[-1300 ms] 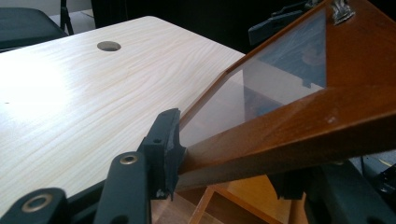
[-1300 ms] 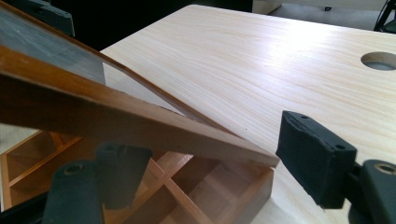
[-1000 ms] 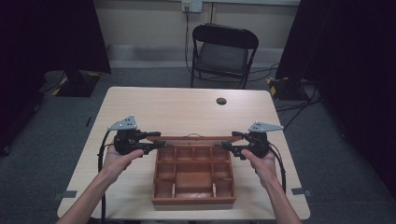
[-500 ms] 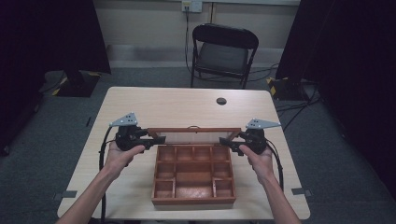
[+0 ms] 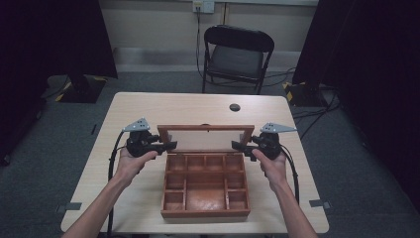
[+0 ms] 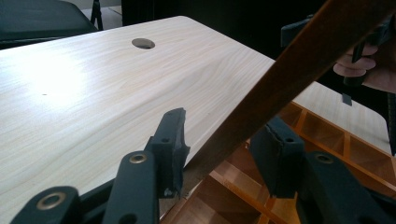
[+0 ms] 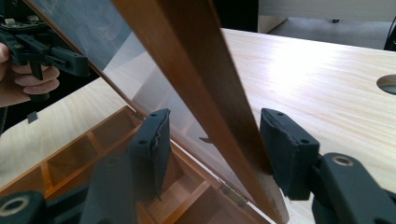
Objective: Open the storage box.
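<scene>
A wooden box (image 5: 205, 186) with a grid of small compartments sits near the front edge of the tabletop (image 5: 148, 106), between the person's two hands. Its hinged lid (image 5: 208, 138) — a wooden frame around a clear pane — stands raised at the back of the box, close to upright and leaning a little.

The left gripper (image 5: 168, 145) reaches in from the left end of the lid. In the left gripper view its jaws straddle the frame's side rail (image 6: 289, 74) with a gap on each side, so they stand partly apart with the rail between them and nothing clamped.

The right gripper (image 5: 237, 146) meets the lid's right end. In the right gripper view its jaws flank the frame's edge (image 7: 205, 93); the right pad (image 7: 285, 149) lies against the wood while the left pad (image 7: 156, 142) stands clear — its jaws have just been closing around that edge.

A round cable hole (image 5: 235, 107) lies in the tabletop behind the box, and a folding chair (image 5: 236, 55) stands beyond the far edge.
</scene>
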A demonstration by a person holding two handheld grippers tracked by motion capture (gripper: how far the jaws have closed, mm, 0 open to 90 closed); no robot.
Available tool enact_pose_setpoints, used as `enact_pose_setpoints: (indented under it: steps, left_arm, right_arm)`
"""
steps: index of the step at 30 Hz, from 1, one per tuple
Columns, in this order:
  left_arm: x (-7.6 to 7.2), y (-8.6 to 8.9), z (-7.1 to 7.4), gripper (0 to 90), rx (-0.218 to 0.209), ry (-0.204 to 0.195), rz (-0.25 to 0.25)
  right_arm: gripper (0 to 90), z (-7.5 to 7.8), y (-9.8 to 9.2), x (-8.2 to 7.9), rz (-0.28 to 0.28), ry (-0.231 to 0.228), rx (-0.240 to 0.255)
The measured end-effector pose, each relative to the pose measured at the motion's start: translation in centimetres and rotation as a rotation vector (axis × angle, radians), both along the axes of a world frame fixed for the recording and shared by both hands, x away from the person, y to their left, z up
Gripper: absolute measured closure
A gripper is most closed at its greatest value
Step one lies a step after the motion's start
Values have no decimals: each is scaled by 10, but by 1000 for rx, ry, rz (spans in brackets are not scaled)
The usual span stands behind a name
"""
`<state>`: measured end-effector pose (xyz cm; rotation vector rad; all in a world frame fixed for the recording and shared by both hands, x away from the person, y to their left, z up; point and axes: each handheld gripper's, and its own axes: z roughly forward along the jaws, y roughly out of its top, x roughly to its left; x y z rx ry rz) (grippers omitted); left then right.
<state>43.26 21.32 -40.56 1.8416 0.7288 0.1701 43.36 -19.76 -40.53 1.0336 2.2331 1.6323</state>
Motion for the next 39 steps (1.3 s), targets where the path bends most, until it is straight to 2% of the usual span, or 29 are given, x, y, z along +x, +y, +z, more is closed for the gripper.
enact_pose_setpoints:
  steps: [9,12,14,17,22,26,29,35,39]
  left_arm:
    - [2,-1,0,569,13,-8,8]
    - [5,-1,-6,570,20,14,10]
    - [5,-1,-8,570,12,12,11]
    - [5,-2,-7,570,25,12,13]
    - [7,-2,-8,571,11,14,22]
    - [9,-1,-9,569,10,17,26]
    - [10,-3,-14,569,32,30,27]
    - [13,-3,-18,571,34,39,31]
    - [14,-4,-19,575,34,30,47]
  right_arm:
    - [431,-5,4,5,-6,10,-15]
    - [432,-8,6,7,-10,16,-40]
    - [431,-8,7,7,-9,13,-45]
    - [432,-10,7,9,-3,19,-35]
    - [435,-12,7,11,-13,19,-37]
    - [433,-16,7,15,-9,40,-38]
    - [427,-18,8,16,-5,48,-38]
    - [421,-21,9,19,-5,50,-44]
    - [421,-23,10,21,-17,49,-48]
